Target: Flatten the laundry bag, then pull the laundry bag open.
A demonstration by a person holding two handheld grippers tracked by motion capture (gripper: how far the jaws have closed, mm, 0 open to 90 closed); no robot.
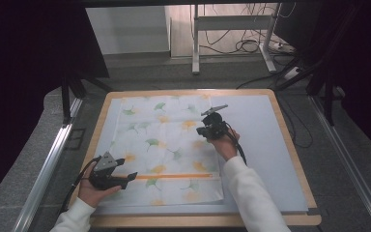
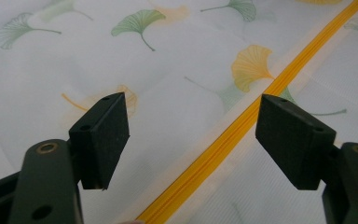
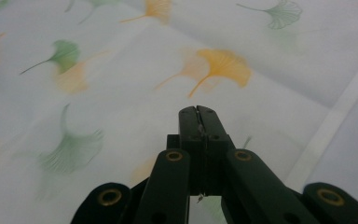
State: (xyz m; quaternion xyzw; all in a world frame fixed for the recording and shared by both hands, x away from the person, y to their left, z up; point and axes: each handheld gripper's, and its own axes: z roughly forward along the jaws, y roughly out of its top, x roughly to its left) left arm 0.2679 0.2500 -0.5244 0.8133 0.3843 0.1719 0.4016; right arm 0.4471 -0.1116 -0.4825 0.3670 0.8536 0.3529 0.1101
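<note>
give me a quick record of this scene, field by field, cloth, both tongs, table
cloth: white sheet printed with green and orange leaves, spread flat on the table
stripe: orange band running across the cloth near the person's edge
left tongs: open, jaws either side of the orange stripe, above the cloth at its near left corner
right tongs: shut, tips together over the cloth; whether fabric is pinched cannot be told
table: wooden-edged top with a pale mat under the cloth

We are seeing thin, semi-sheer ginkgo-print cloth (image 1: 166, 145) with a ribbed orange zipper (image 2: 242, 126), matt black plastic grippers, pale wooden table (image 1: 290, 140) edging.
</note>
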